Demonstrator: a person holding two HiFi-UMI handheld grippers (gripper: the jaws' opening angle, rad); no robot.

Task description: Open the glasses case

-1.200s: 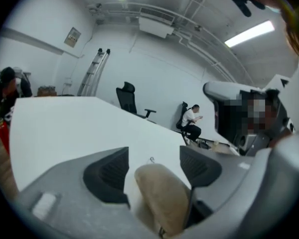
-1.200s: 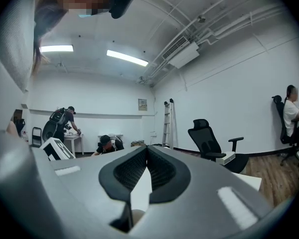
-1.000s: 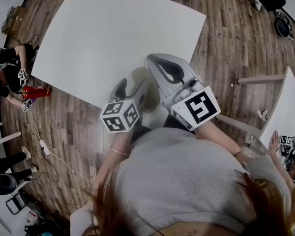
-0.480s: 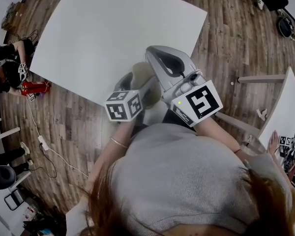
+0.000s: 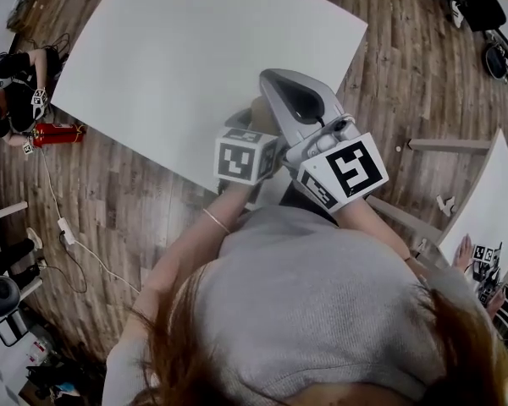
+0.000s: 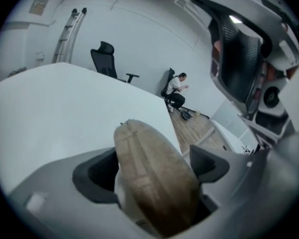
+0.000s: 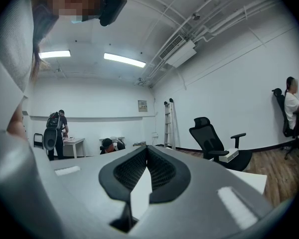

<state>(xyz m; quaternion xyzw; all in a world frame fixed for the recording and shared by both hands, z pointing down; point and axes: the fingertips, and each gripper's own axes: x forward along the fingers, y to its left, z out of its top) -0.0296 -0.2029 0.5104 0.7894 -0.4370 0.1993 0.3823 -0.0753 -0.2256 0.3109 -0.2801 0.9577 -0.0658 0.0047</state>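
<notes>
The glasses case [image 6: 154, 183] is a tan, woven-looking oval that stands on end between the jaws of my left gripper [image 6: 154, 164]. Those jaws are spread wide and still opening, and there is a gap between the case and the right-hand pad [image 6: 209, 166]. In the head view the case [image 5: 260, 111] peeks out above the left gripper's marker cube [image 5: 245, 157], near the front edge of the white table [image 5: 195, 49]. My right gripper [image 7: 147, 151] is shut on nothing and points level over the table, right beside the left one [image 5: 271, 81].
A black office chair [image 6: 107, 59] stands past the table's far side, with a ladder [image 6: 70, 34] against the wall and a seated person [image 6: 177, 91] beyond. A second white table [image 5: 499, 193] is at the right, and wood floor surrounds both.
My left gripper has moved up and to the right in the head view, close against the right gripper and around the case. The right gripper has stayed put.
</notes>
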